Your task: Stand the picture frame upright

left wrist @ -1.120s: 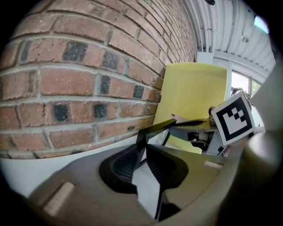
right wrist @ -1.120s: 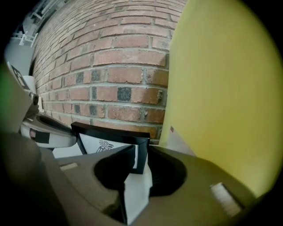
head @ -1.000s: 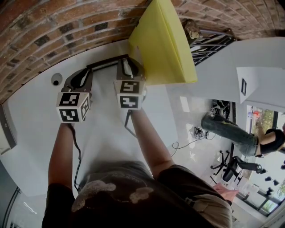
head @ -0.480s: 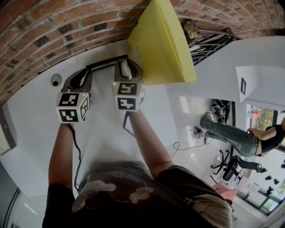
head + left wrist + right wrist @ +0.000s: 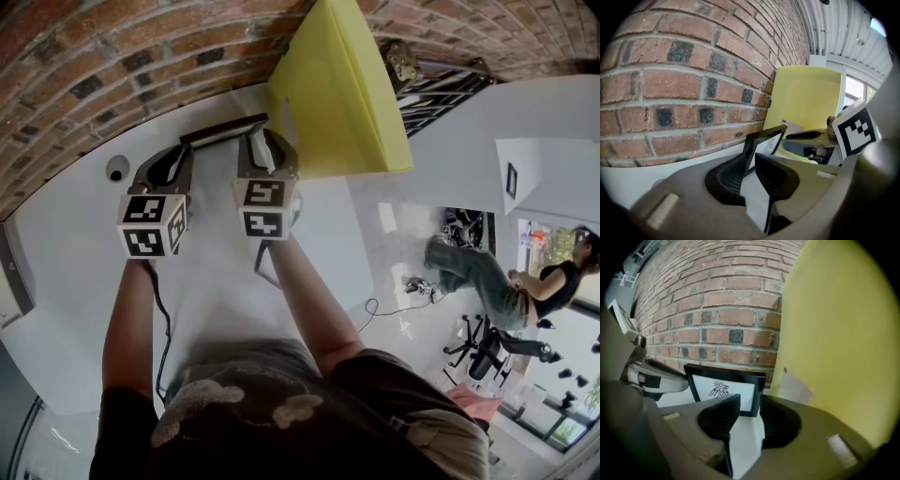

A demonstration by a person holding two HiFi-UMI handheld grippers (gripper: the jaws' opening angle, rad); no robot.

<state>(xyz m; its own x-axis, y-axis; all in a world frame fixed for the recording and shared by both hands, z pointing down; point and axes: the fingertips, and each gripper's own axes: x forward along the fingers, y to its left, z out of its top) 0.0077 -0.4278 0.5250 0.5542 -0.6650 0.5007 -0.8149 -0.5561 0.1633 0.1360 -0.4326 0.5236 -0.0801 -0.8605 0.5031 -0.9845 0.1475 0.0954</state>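
Observation:
The picture frame (image 5: 223, 130), black-edged around a white print with a small dark figure, stands on its long edge on the white table (image 5: 66, 253), close to the brick wall. My left gripper (image 5: 178, 157) is shut on the frame's left end; in the left gripper view the frame (image 5: 765, 143) runs out from between the pads of the left gripper (image 5: 749, 171). My right gripper (image 5: 265, 142) is at the right end. In the right gripper view the frame (image 5: 724, 390) faces me upright, its lower right corner between the parted pads of the right gripper (image 5: 747, 414), which do not press on it.
A brick wall (image 5: 112, 56) rises right behind the frame. A big yellow panel (image 5: 337, 94) leans just right of the right gripper, with a white tag (image 5: 794, 387) on it. A small round white fitting (image 5: 118, 168) sits left of the left gripper. A person (image 5: 497, 281) sits far right.
The right gripper's jaws have widened off the frame and the gripper has drawn slightly back and left. The frame's top edge shows more plainly. The left gripper has not moved.

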